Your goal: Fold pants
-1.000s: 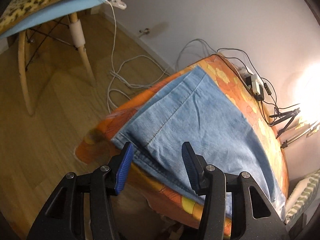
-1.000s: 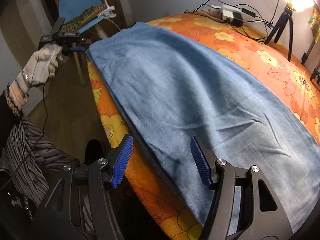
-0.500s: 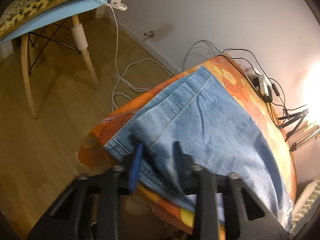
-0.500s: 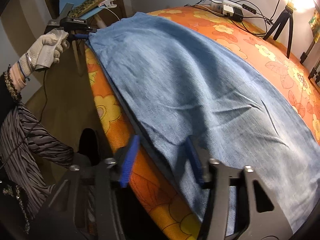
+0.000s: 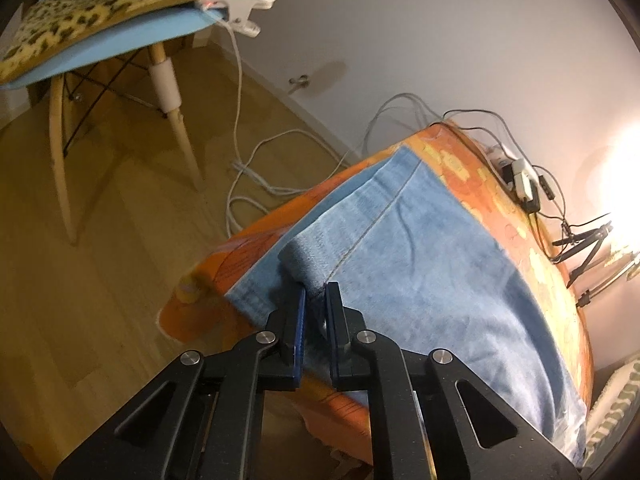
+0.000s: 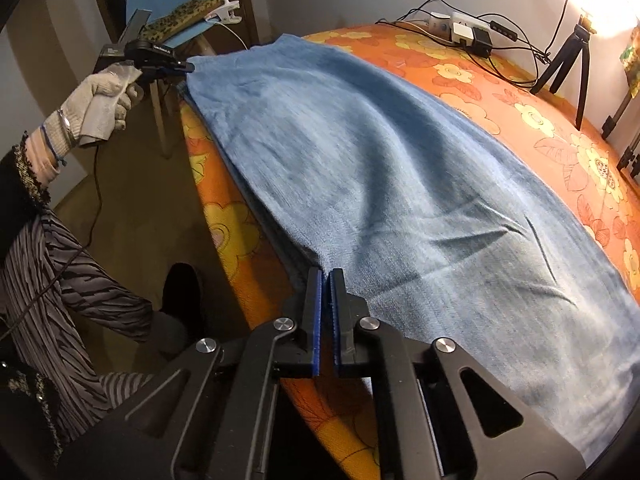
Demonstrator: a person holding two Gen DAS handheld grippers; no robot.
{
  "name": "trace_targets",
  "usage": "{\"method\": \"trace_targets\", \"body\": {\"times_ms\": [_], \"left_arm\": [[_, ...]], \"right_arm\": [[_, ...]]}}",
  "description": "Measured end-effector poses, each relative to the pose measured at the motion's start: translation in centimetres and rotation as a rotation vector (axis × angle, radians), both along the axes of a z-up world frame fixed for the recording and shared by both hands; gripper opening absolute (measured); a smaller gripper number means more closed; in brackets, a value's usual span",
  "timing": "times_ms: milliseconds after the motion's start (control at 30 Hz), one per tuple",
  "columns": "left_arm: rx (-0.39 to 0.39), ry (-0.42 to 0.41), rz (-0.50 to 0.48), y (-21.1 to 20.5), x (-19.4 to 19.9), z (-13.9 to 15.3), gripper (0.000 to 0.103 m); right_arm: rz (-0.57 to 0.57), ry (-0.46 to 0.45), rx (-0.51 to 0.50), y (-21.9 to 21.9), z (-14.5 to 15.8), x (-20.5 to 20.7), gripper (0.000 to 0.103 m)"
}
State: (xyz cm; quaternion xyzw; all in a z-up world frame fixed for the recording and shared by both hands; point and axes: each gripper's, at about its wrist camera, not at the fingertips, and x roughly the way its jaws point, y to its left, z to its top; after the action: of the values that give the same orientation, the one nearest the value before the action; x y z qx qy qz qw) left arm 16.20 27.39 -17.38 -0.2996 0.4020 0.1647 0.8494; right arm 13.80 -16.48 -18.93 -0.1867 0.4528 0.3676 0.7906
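Light blue denim pants (image 6: pixel 400 168) lie folded lengthwise on a table with an orange flowered cloth (image 6: pixel 560 148). My left gripper (image 5: pixel 316 294) is shut on the near corner of the pants (image 5: pixel 400 248) at their hem end and lifts it a little. It also shows in the right wrist view (image 6: pixel 188 67), held by a gloved hand. My right gripper (image 6: pixel 325 276) is shut on the near edge of the pants further along.
A blue chair (image 5: pixel 108 36) with a leopard cushion and a white clip lamp (image 5: pixel 240 8) stands left of the table. A power strip with cables (image 6: pixel 468 30) and a small black tripod (image 6: pixel 568 60) sit at the table's far side. White cables (image 5: pixel 256 176) lie on the wooden floor.
Both grippers moved forward onto the near edge of the pants and closed on it. The left one has raised its corner slightly.
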Motion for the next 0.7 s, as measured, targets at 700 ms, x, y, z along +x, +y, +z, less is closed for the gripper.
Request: {"method": "trace_targets", "body": {"times_ms": [700], "left_arm": [[-0.181, 0.020, 0.090, 2.9, -1.0, -1.8, 0.042]], "right_arm": [[-0.010, 0.017, -0.006, 1.5, 0.6, 0.7, 0.006]]}}
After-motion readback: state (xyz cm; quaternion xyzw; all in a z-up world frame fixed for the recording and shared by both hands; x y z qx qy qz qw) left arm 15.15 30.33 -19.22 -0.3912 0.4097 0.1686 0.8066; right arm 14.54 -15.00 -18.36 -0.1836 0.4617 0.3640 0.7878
